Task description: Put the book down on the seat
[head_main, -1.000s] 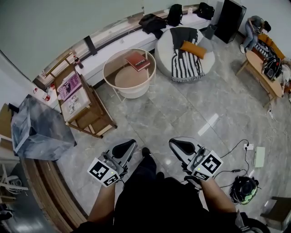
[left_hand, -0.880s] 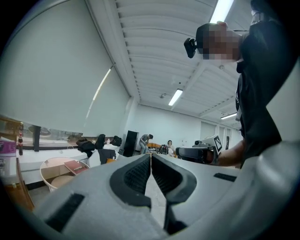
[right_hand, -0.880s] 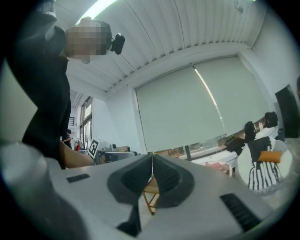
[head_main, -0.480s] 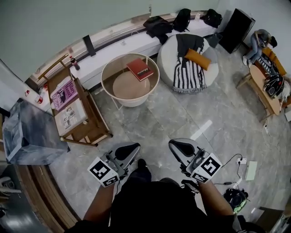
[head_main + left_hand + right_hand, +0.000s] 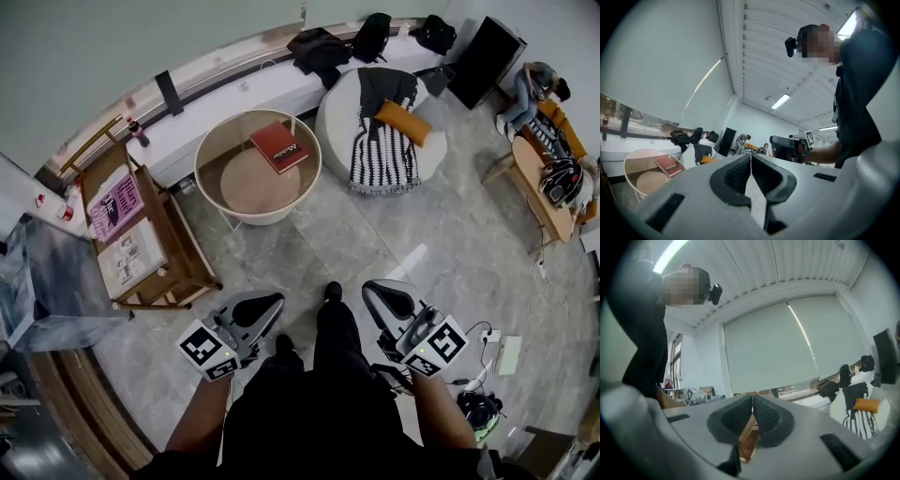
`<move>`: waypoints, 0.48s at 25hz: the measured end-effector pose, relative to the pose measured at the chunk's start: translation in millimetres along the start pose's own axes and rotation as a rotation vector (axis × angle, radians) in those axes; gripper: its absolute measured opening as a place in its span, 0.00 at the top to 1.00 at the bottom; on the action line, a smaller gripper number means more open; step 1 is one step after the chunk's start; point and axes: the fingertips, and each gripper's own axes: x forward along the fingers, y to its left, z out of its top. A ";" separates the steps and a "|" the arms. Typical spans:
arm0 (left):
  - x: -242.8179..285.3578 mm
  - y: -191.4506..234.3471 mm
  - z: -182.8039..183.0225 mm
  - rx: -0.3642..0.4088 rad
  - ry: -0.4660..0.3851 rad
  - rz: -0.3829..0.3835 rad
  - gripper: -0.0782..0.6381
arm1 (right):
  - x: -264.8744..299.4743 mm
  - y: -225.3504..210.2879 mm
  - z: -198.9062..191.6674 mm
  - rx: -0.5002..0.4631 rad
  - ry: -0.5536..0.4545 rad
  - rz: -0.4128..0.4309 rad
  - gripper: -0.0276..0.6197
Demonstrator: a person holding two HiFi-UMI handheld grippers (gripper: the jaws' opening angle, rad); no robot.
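A red book (image 5: pixel 278 146) lies on the round glass-topped table (image 5: pixel 212 152) far ahead of me; it also shows as the red book (image 5: pixel 668 165) in the left gripper view. The round white seat (image 5: pixel 339 114) with a striped throw and an orange cushion (image 5: pixel 397 121) stands to the right of that table. My left gripper (image 5: pixel 266 303) and right gripper (image 5: pixel 381 295) are held low in front of the person's legs, far from the book. Both are shut with nothing between the jaws, as seen at the left gripper (image 5: pixel 750 161) and right gripper (image 5: pixel 753 404).
A wooden rack (image 5: pixel 131 230) with magazines stands at the left, and a grey covered box (image 5: pixel 37 281) beyond it. A white bench (image 5: pixel 225 94) with dark bags runs along the back wall. People sit at a wooden table (image 5: pixel 539 178) on the right. Cables and a power strip (image 5: pixel 507 353) lie on the floor.
The view has shifted as the person steps forward; a foot now reaches ahead between the grippers. Both grippers stay shut and keep their places in front of the body.
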 end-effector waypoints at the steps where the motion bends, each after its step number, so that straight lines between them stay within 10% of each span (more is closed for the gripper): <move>1: 5.6 6.2 1.6 0.002 0.000 0.002 0.85 | 3.2 -8.4 0.9 0.001 -0.005 -0.001 0.91; 12: 101.2 87.1 22.6 0.007 0.036 0.063 0.85 | 53.5 -125.4 18.5 -0.028 0.007 0.102 0.91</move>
